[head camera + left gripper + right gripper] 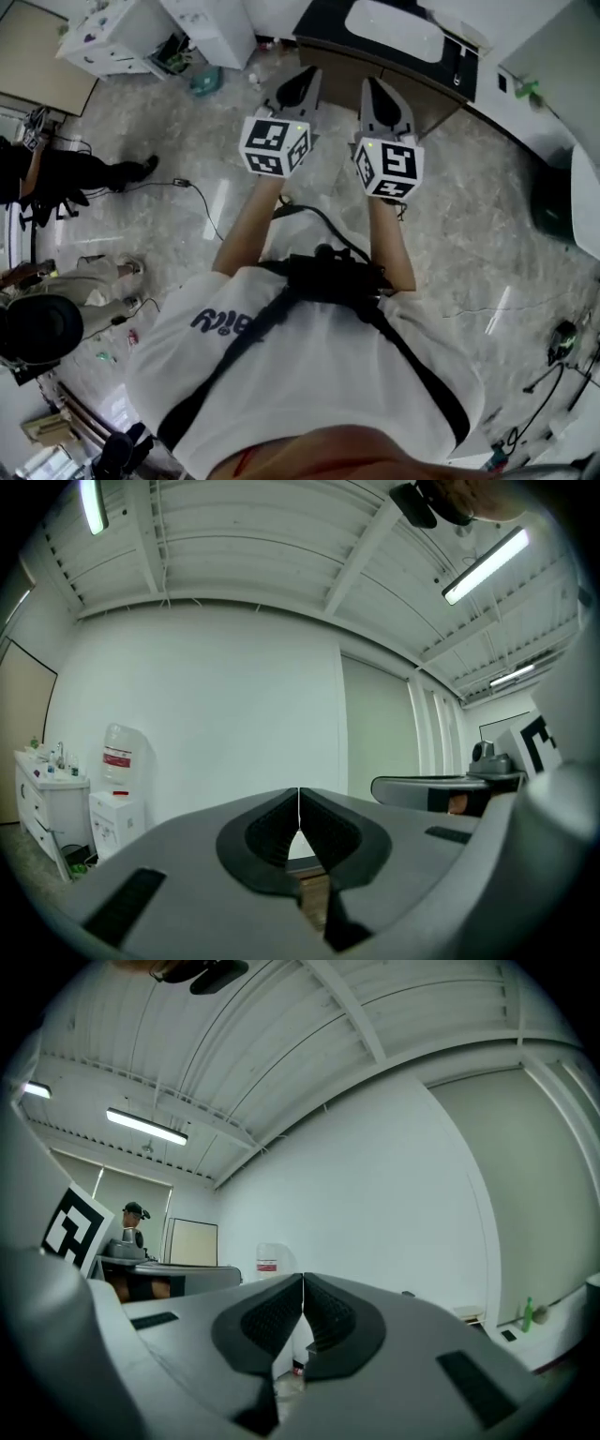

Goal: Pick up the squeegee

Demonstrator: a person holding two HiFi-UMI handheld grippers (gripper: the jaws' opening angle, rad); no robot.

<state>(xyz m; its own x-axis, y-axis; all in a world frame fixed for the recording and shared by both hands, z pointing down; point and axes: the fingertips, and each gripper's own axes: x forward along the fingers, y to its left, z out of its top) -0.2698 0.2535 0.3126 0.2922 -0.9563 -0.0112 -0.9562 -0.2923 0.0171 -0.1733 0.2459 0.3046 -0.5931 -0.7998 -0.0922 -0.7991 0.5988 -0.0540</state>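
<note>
Head view: left gripper (302,86) and right gripper (380,96) side by side, level, jaws pressed together on nothing — no squeegee in any view. Probably pre-approach; next calls for locating it, turning toward it, opening one pair of jaws.

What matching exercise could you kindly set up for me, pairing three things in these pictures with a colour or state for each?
Things:
1. right tongs
2. water dispenser
3. small bottle

Colour or state:
A. green
B. shut, with nothing between them
C. white, with a red label on its upper part

Pairs: 1-B, 2-C, 3-A.
</note>
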